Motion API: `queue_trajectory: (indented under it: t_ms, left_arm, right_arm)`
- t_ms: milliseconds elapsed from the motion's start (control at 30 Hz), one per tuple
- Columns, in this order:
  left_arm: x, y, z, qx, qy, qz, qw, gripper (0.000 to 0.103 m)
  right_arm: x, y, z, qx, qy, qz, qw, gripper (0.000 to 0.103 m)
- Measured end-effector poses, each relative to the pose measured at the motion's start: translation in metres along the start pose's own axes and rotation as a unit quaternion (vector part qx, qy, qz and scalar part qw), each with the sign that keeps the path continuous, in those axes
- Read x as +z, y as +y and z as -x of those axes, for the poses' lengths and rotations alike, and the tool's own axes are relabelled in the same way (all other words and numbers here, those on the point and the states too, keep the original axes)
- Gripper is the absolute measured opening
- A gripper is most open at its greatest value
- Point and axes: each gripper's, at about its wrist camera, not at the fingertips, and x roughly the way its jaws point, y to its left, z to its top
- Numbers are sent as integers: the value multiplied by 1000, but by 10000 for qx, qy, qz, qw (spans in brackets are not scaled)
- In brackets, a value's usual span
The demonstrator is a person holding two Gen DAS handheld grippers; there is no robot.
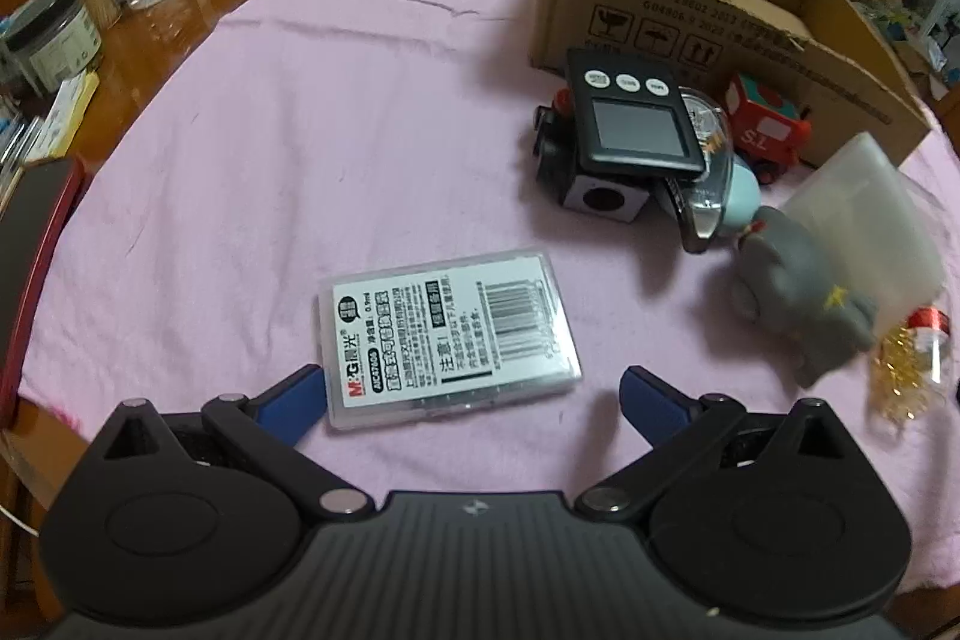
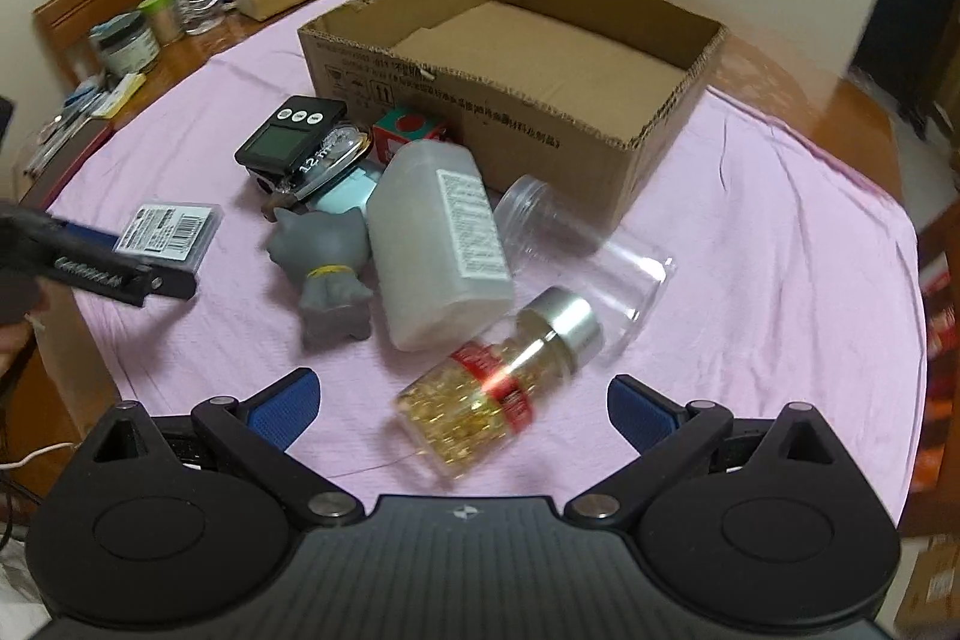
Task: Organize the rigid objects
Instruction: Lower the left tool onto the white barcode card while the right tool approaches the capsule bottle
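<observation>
Rigid objects: we see a clear flat plastic case with a barcode label [image 1: 449, 334] lying on the pink cloth [image 1: 300, 130] over the table, and a toppled glass bottle of gold flakes [image 2: 501, 382] beside the open brown cardboard box [image 2: 672, 118], which looks empty.
Left gripper [image 1: 471, 394]: we hold its jaws wide open, straddling the case's near end.
Right gripper [image 2: 462, 400]: jaws wide open around the bottle, nothing held.
Risk: we judge the bottle may roll away as the jaws close; the thin case could slip from a shallow pinch.

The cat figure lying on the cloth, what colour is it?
The cat figure is grey with a thin yellow collar, best seen in the right wrist view.
</observation>
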Motion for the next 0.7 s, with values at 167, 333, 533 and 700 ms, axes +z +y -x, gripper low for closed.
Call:
queue_trajectory:
  t_ms: [167, 333, 533, 700]
  left_arm:
    - [3, -10, -5, 250, -123, -35, 9996, 102]
    - [4, -11, -4, 312, -130, 83, 9994, 102]
    - [6, -10, -6, 353, -111, 168, 9992, 102]
    - [6, -9, -7, 361, -103, 174, 9991, 102]
  right_arm:
    - [14, -22, -12, 476, 50, 274, 9985, 103]
    - [27, -34, -31, 842, 262, 570, 9945, 103]
    - [32, -33, -45, 1253, 566, 728, 9878, 103]
    - [22, -26, -38, 1253, 765, 654, 9870, 103]
